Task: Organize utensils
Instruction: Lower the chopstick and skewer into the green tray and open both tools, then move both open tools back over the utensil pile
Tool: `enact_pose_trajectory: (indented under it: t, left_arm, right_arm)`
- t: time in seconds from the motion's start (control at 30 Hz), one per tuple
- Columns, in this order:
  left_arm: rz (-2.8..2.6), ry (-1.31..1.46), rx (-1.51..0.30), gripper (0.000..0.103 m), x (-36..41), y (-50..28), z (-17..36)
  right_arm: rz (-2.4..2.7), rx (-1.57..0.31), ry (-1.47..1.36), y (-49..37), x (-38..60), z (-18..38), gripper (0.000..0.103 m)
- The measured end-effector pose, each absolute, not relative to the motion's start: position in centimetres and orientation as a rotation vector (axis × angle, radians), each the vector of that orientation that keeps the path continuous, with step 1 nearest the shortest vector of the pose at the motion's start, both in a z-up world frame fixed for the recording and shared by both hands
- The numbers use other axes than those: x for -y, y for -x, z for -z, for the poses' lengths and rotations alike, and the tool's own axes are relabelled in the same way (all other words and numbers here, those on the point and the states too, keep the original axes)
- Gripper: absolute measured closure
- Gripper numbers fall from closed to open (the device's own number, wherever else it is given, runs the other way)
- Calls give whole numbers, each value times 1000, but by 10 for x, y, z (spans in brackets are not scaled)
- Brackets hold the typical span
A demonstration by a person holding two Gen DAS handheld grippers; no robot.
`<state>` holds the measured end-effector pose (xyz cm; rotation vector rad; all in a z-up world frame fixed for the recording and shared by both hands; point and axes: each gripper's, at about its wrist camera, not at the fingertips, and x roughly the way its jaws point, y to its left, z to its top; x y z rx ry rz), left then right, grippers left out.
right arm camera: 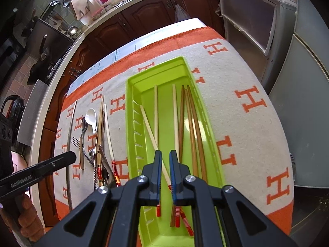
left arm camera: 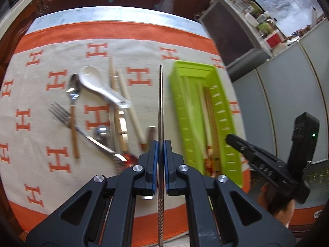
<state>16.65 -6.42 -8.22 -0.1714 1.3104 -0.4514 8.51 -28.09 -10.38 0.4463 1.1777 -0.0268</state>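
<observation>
At the left of my left wrist view lie a fork (left arm camera: 61,114) and white spoon (left arm camera: 98,86), my left gripper (left arm camera: 161,146) pinches a metal chopstick (left arm camera: 160,94) mid-frame, the green tray (left arm camera: 183,111) sits right, and my right gripper (right arm camera: 165,156) hangs closed and empty over it.

Left wrist view is looking steeply down over the patterned cloth (left arm camera: 37,94), loose cutlery left of frame, green tray (left arm camera: 185,103) right; right wrist view is sitting close above the same green tray (right arm camera: 131,107), facing down; both are sharing tray and cloth.
</observation>
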Motion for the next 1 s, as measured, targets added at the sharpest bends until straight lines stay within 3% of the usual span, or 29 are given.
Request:
enact_pose_trajectory:
  t: [0.43, 1.0]
  left_arm:
    - [457, 139, -1342, 100, 156, -171, 100]
    - [350, 63, -1295, 99, 70, -170, 91]
  right_arm:
    - [89, -1134, -509, -62, 310, 96, 96]
    - [-22, -1161, -454, -77, 271, 98, 96]
